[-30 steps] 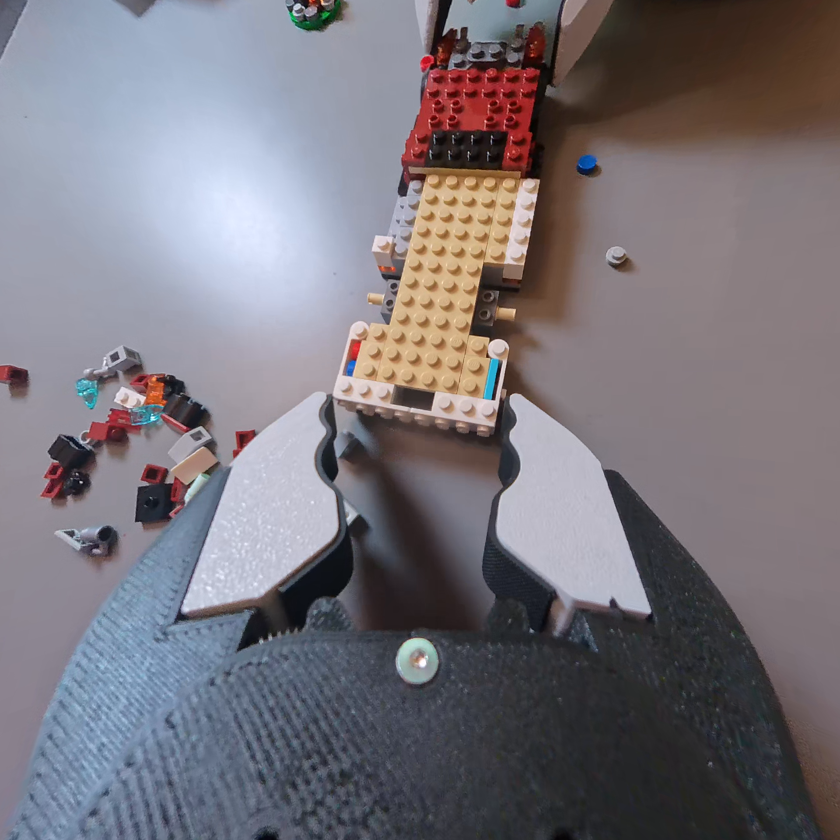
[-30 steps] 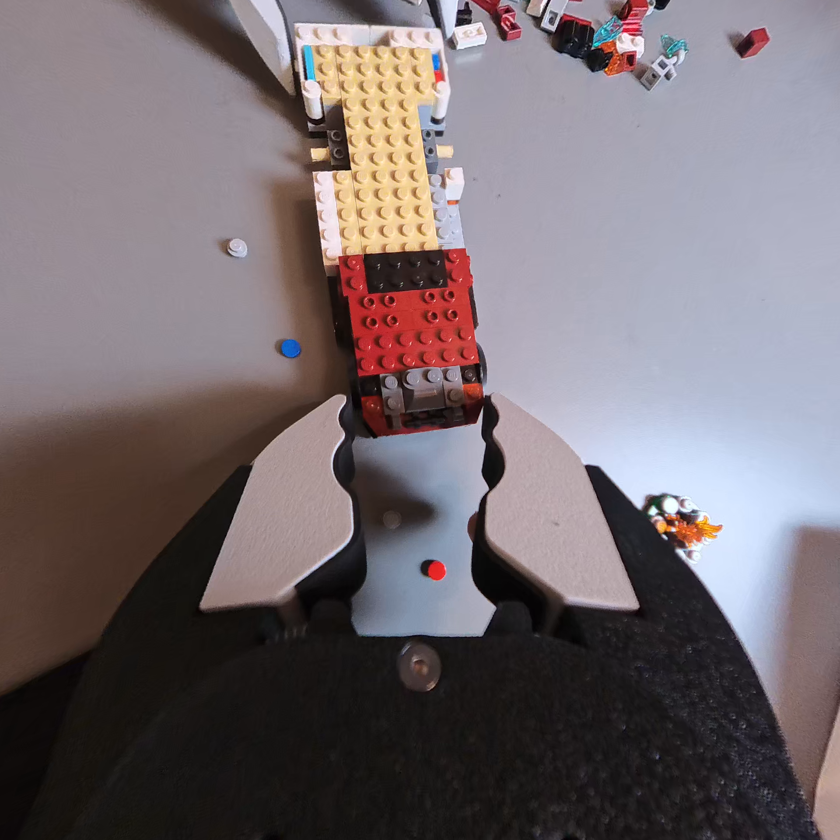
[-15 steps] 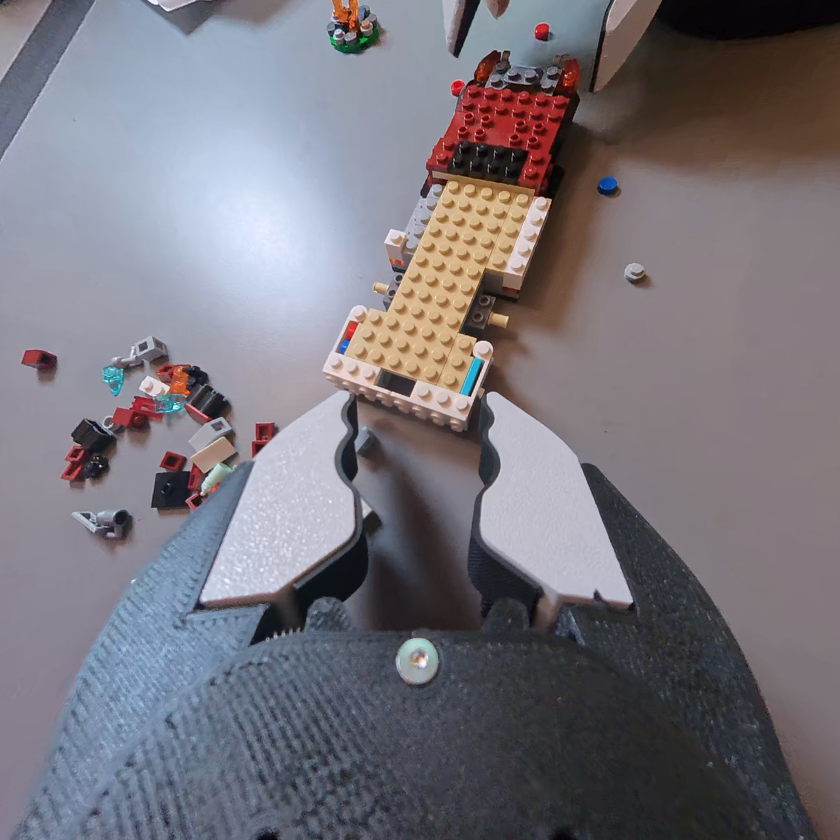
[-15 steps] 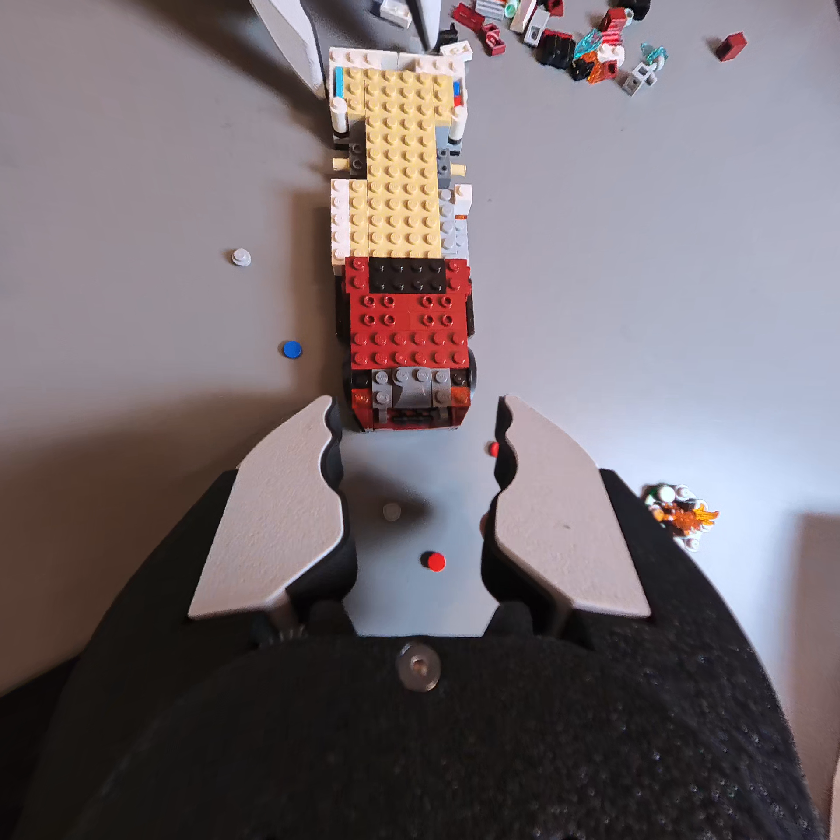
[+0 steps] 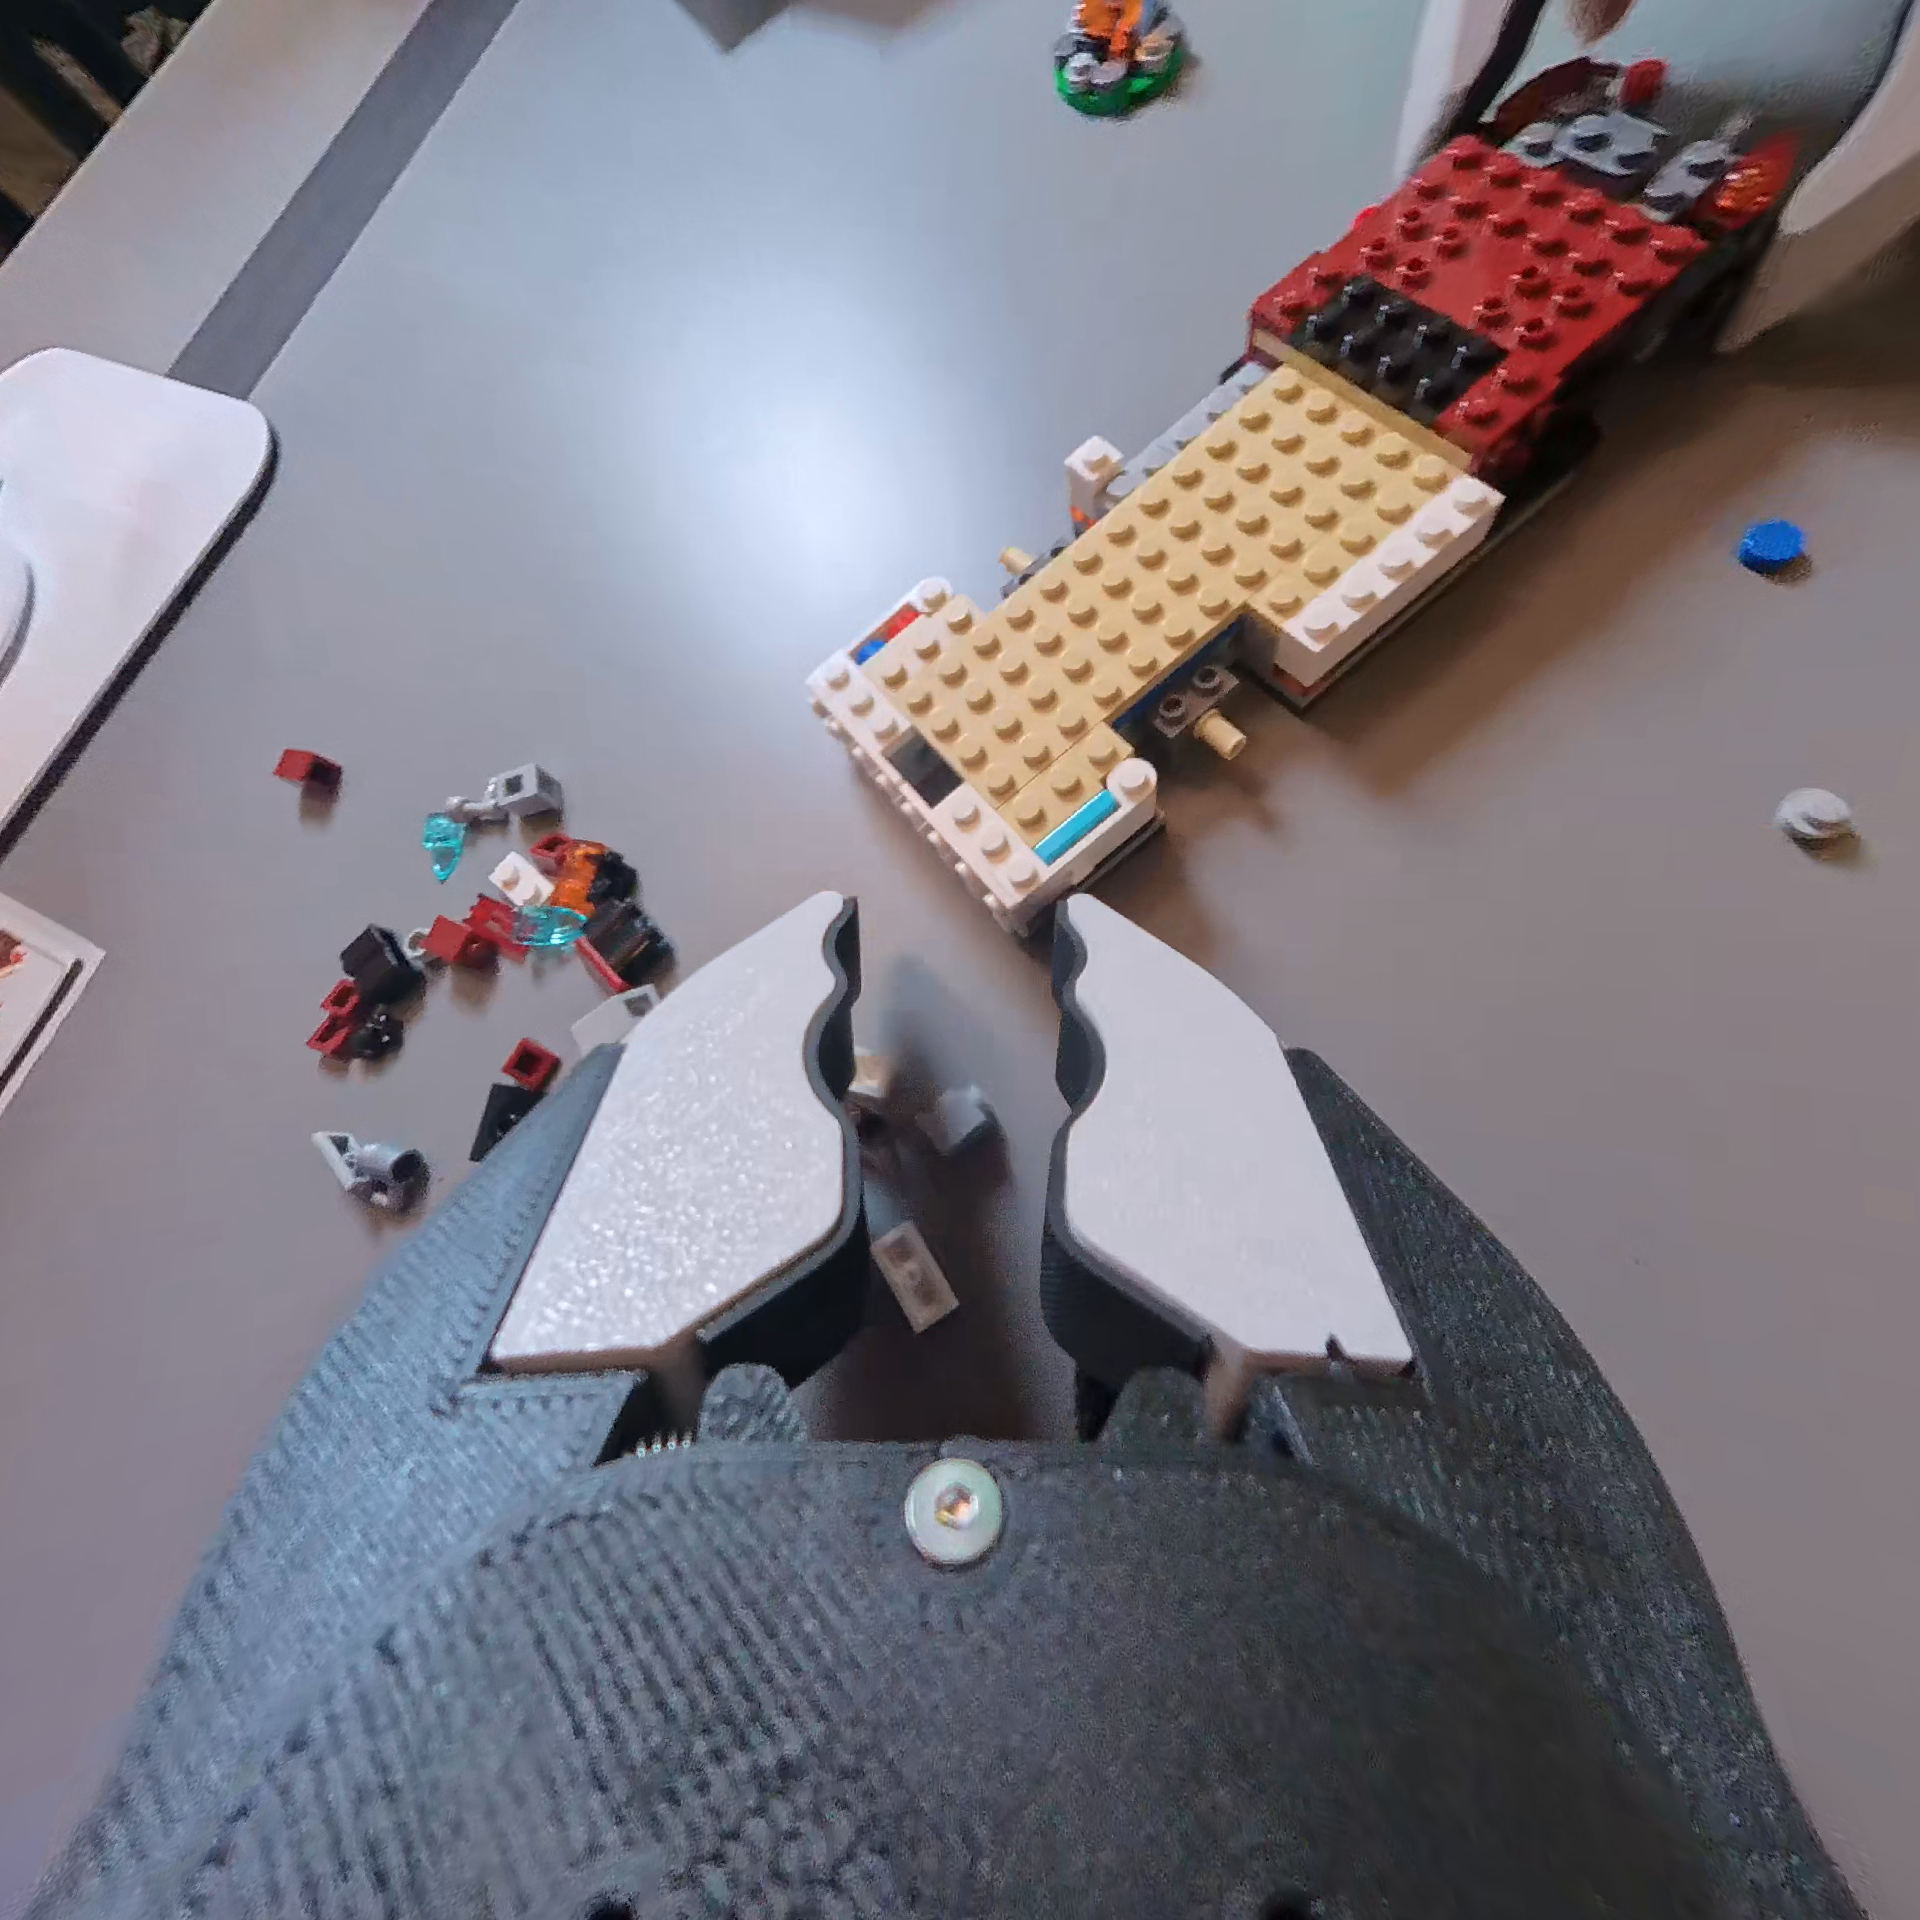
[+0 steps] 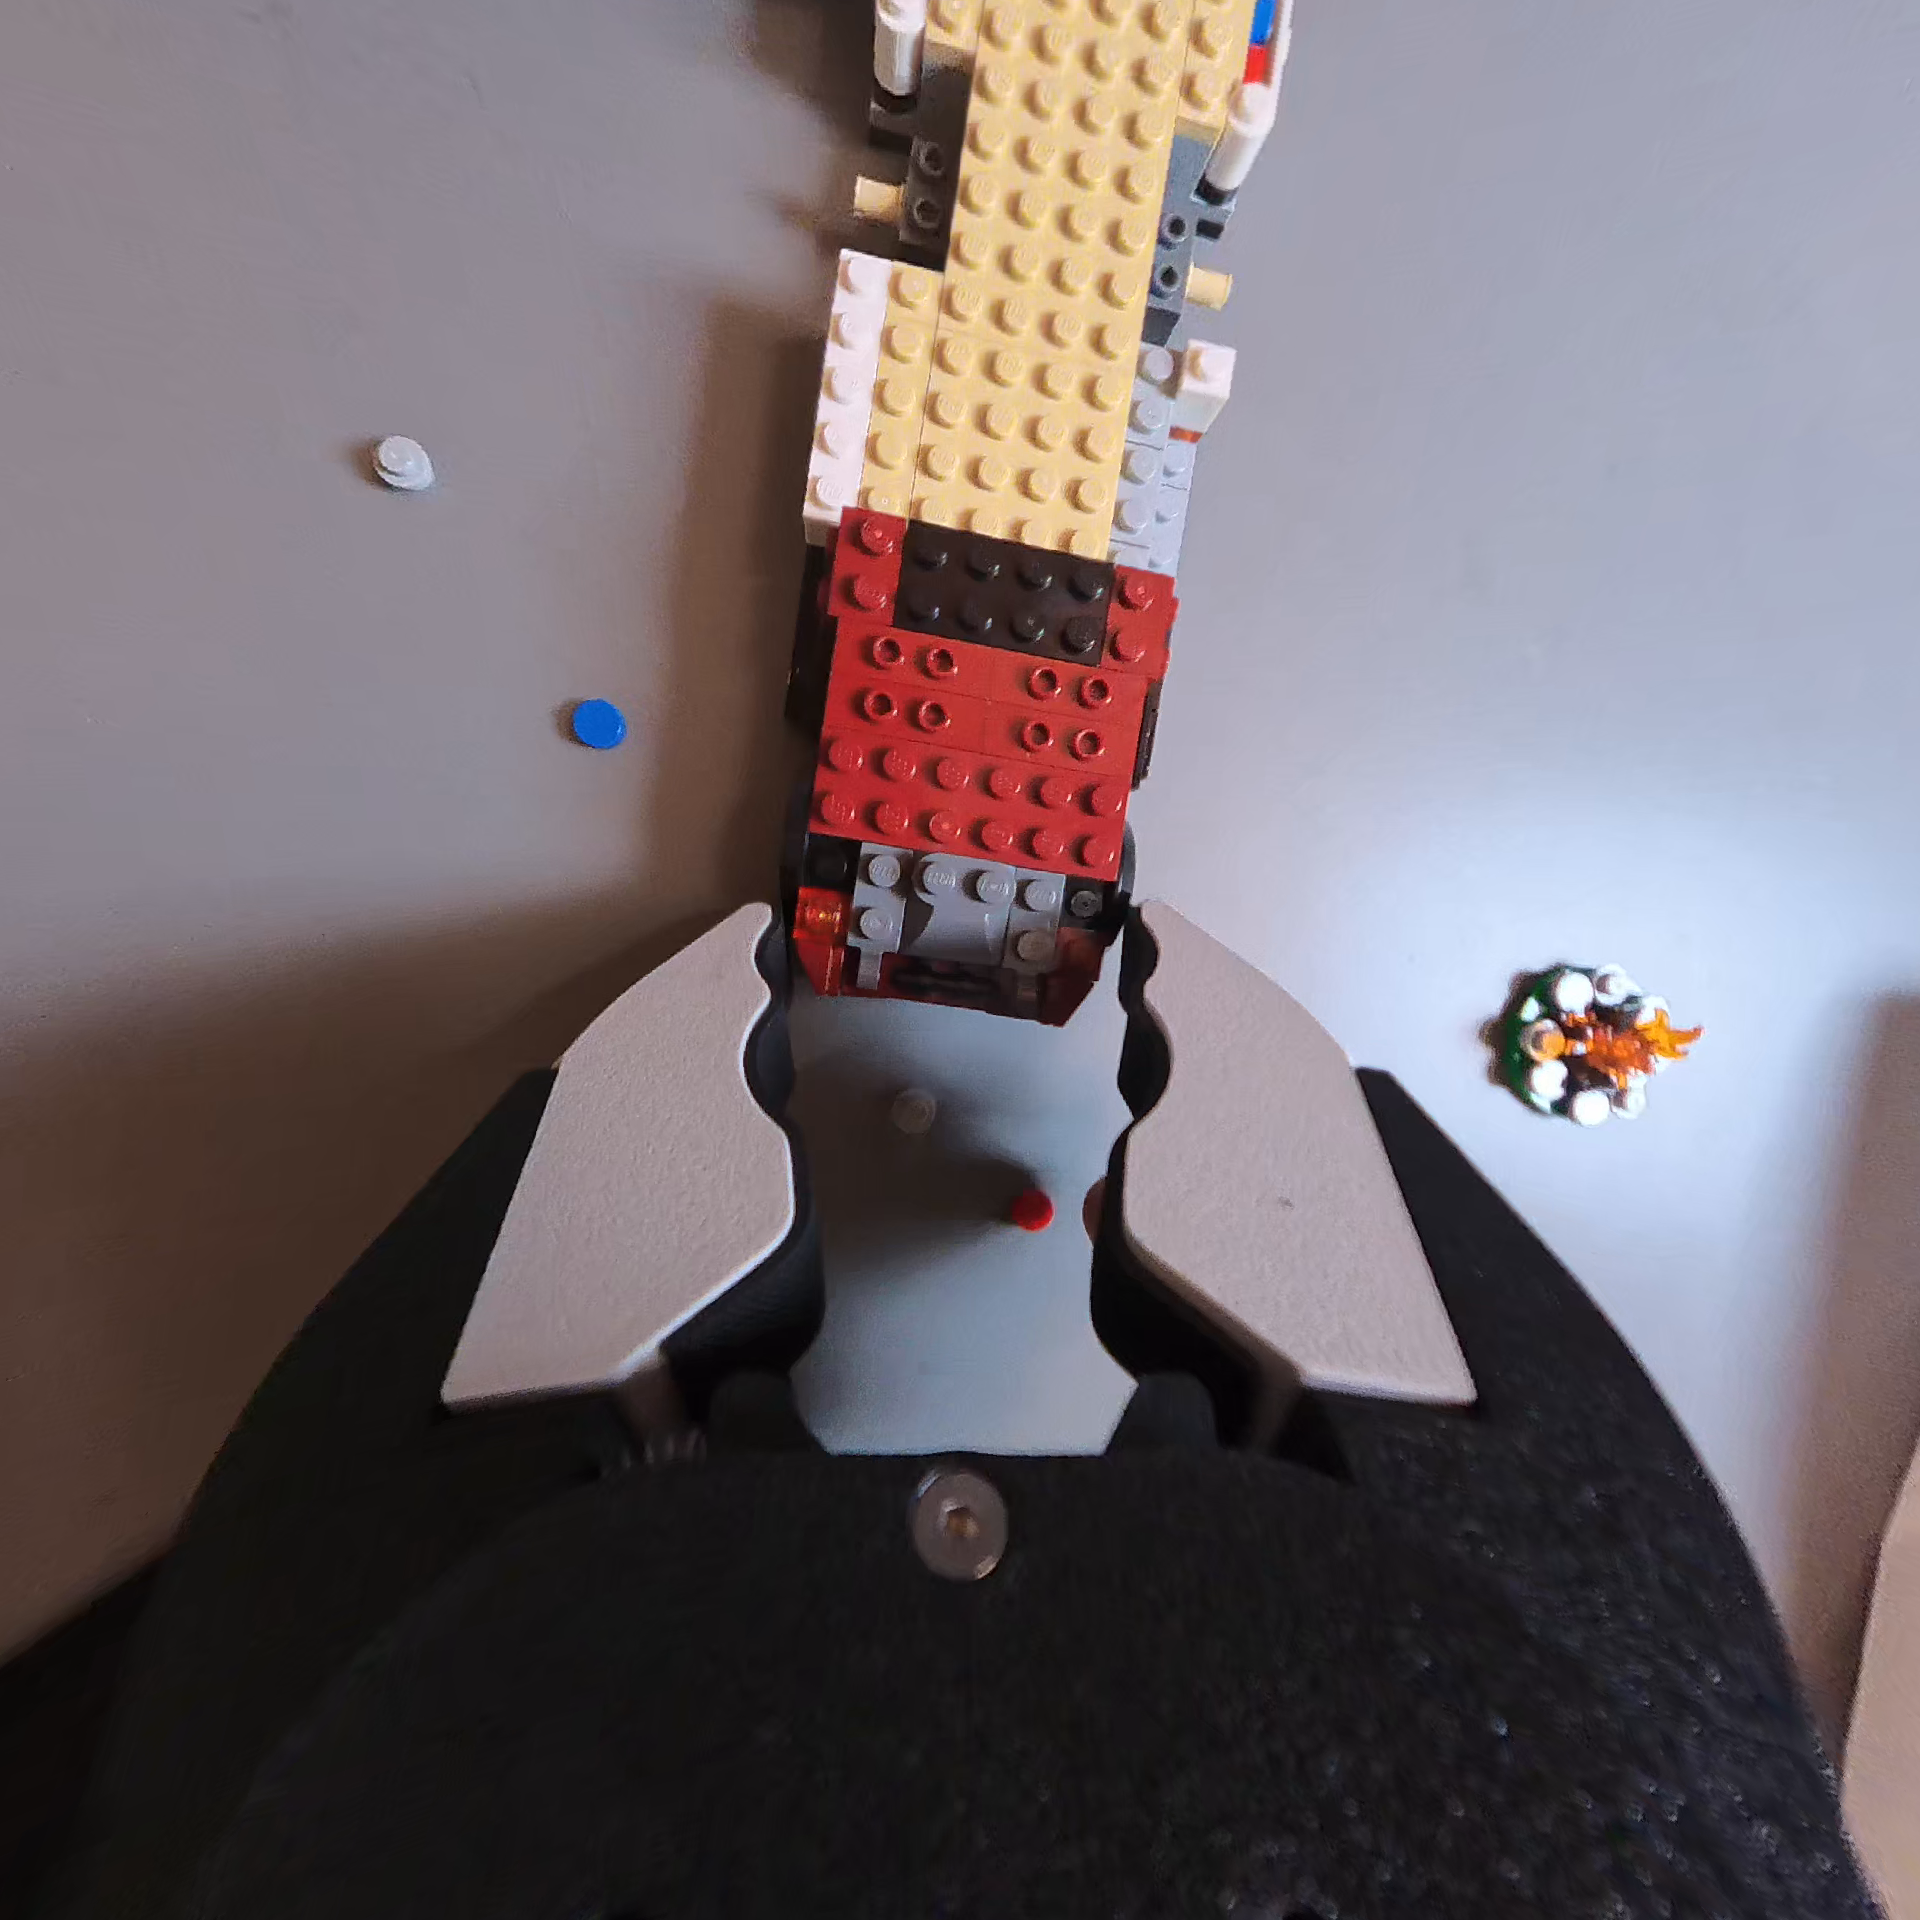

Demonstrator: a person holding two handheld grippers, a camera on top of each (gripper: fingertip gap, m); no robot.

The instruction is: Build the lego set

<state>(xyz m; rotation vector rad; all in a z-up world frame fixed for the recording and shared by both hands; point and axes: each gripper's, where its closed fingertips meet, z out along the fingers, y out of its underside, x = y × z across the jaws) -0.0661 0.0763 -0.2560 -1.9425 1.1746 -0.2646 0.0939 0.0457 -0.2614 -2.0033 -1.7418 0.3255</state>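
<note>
Your right hand-held gripper (image 6: 954,935) brackets the red near end of the long brick vehicle (image 6: 997,582) on the grey counter (image 6: 312,260), jaws wide, contact unclear, while your left hand-held gripper (image 5: 956,925), half-open and empty, sits just beside its white end.

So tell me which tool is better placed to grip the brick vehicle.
Right, probably. The right tool already straddles the red front end of the brick vehicle, one finger on each side. The left tool sits off the white rear corner, its opening over bare table.
</note>
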